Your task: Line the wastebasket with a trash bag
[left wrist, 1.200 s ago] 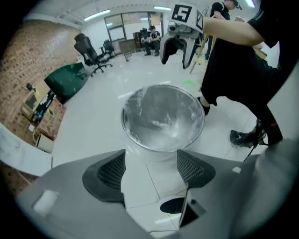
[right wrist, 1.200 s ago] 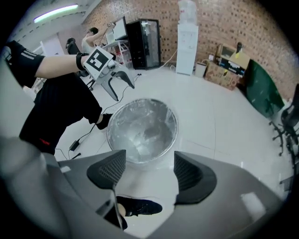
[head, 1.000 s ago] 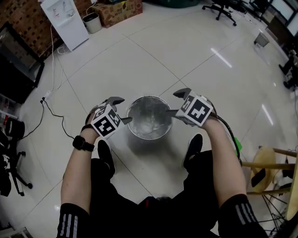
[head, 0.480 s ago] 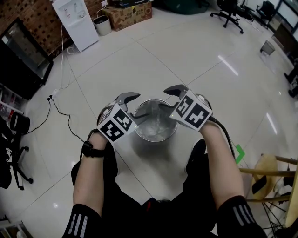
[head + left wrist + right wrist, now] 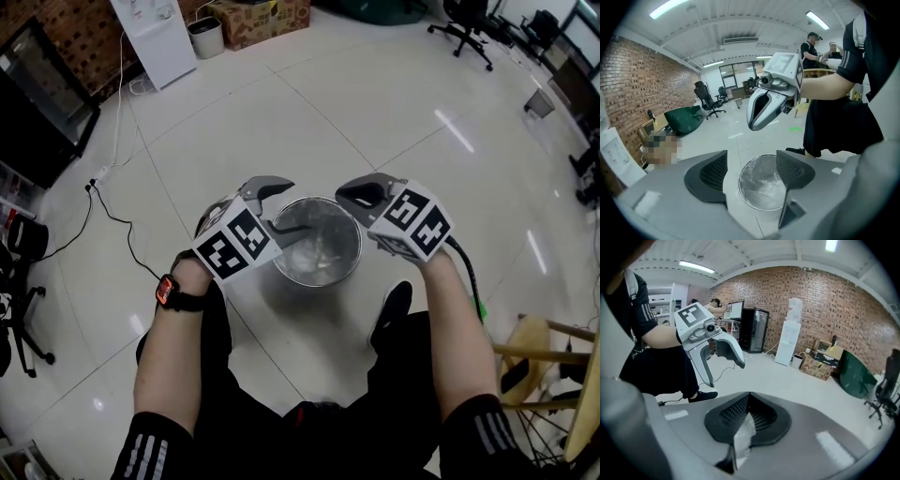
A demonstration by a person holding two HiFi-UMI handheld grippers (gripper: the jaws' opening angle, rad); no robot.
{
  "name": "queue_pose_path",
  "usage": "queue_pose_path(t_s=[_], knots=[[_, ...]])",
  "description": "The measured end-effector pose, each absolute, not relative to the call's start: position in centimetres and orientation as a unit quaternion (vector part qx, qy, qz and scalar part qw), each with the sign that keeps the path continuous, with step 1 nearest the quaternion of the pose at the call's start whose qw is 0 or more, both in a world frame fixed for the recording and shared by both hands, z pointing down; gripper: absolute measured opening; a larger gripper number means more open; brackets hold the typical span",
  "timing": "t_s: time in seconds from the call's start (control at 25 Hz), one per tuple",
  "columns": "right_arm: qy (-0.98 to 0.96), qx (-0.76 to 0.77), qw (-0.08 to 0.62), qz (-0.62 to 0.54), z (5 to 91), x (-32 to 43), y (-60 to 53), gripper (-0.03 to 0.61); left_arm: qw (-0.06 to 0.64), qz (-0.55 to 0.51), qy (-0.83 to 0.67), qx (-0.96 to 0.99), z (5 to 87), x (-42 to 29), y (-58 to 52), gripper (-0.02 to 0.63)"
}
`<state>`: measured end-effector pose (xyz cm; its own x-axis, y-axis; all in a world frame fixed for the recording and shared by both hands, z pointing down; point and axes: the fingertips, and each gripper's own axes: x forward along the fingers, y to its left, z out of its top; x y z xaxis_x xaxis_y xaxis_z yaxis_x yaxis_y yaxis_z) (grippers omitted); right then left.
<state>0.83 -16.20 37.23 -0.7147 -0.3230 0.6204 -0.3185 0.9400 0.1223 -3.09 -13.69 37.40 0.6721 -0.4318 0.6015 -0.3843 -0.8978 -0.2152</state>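
Observation:
A round metal wastebasket (image 5: 315, 278) stands on the white tile floor between the person's feet, with a clear trash bag (image 5: 315, 246) lining its inside. My left gripper (image 5: 284, 208) hovers over its left rim, jaws open, and in the left gripper view (image 5: 751, 171) the lined wastebasket (image 5: 742, 190) shows between them. My right gripper (image 5: 345, 195) hovers over the right rim. Its jaws have just been closing and now stand shut (image 5: 750, 404). I see nothing caught between the pads; only a sliver of clear plastic shows through the slit behind them.
A black shoe (image 5: 392, 305) rests just right of the basket. A cable (image 5: 112, 217) runs over the floor at left. Far back stand a white cabinet (image 5: 150, 33), a small bin (image 5: 204, 37) and a cardboard box (image 5: 262, 14). A wooden stool (image 5: 542, 345) is at right.
Both grippers have risen from beside the basket's rim to above it and drawn closer together. The right jaws went from wide open to shut; the left stayed open.

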Motion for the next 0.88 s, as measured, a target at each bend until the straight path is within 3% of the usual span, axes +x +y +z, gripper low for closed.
queue_pose_path(t_s=[0.88], knots=[[-0.93,0.141,0.339,0.008,38.6,-0.5,-15.7,0.006,0.024,-0.334,0.221,-0.916,37.9,-5.6,-13.0,0.319]])
